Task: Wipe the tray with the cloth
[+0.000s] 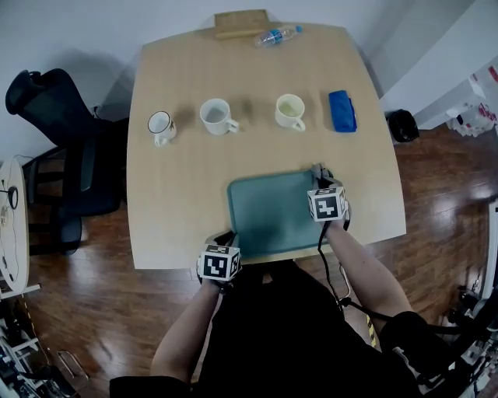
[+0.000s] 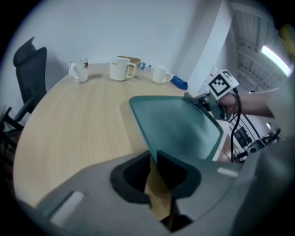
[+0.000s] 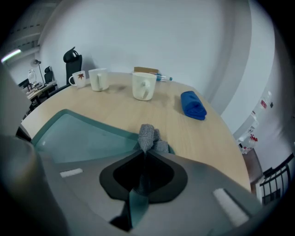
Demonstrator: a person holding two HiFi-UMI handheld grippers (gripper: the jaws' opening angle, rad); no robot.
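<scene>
A teal tray (image 1: 272,218) lies at the near edge of the round wooden table (image 1: 179,186). My left gripper (image 1: 226,238) is at the tray's near left corner. In the left gripper view its jaws (image 2: 153,154) stand nearly together at the rim of the tray (image 2: 179,126), with a sliver of table showing in the gap behind them. My right gripper (image 1: 320,172) is at the tray's far right corner, shut on a grey cloth (image 3: 148,134). The cloth sticks out past the fingertips (image 3: 146,151) onto the rim of the tray (image 3: 78,136).
Three mugs (image 1: 162,125) (image 1: 217,116) (image 1: 290,111) stand in a row across the table's far half. A folded blue cloth (image 1: 341,110) lies to their right. A plastic bottle (image 1: 276,36) and a wooden block (image 1: 241,23) sit at the far edge. A black chair (image 1: 54,101) stands to the left.
</scene>
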